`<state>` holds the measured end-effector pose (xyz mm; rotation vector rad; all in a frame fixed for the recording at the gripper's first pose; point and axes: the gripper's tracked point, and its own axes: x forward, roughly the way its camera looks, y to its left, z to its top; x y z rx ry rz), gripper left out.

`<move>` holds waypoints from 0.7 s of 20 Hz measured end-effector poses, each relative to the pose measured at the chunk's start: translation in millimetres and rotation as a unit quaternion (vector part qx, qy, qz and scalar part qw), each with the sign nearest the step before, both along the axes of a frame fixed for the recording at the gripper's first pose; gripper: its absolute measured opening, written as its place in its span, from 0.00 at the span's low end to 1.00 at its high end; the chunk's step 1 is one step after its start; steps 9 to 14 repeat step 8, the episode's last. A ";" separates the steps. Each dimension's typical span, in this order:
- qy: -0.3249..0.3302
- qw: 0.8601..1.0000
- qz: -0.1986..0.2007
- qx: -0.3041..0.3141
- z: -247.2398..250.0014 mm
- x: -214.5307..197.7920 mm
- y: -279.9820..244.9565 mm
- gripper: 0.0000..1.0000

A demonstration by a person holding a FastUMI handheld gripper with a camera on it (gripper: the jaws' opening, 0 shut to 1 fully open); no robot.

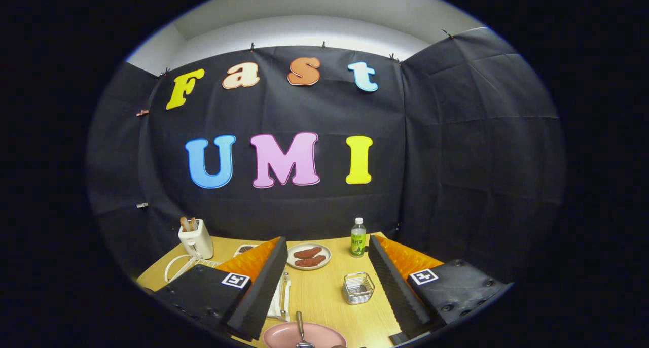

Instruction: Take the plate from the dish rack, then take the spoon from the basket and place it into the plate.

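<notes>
A pink plate [284,334] lies on the wooden table [324,292] close in, between my fingers and nearer than their tips. A metal spoon [301,330] rests in the plate, handle pointing away from me. The small wire basket [358,287] stands beyond the plate, just left of my right finger, and looks empty. The white dish rack [182,266] sits at the far left, partly hidden behind my left finger. My gripper [327,246] is held above the table, open wide, with nothing between its fingers.
A white toaster [195,239] with bread slices stands at the back left. A light plate of brown food pieces [309,256] lies beyond the fingertips, with a green-labelled bottle [358,237] to its right. A small tray [245,248] sits by the toaster.
</notes>
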<state>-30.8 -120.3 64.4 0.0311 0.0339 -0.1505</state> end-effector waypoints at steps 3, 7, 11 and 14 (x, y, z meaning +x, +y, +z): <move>-0.005 1.000 -0.003 -0.019 5.7 -0.2 -8.0 0.98; -0.001 1.000 -0.002 0.008 1.9 6.7 -2.7 0.98; 0.002 1.000 0.003 0.015 0.3 9.1 1.0 0.98; 0.002 1.000 0.003 0.015 0.3 9.1 1.0 0.98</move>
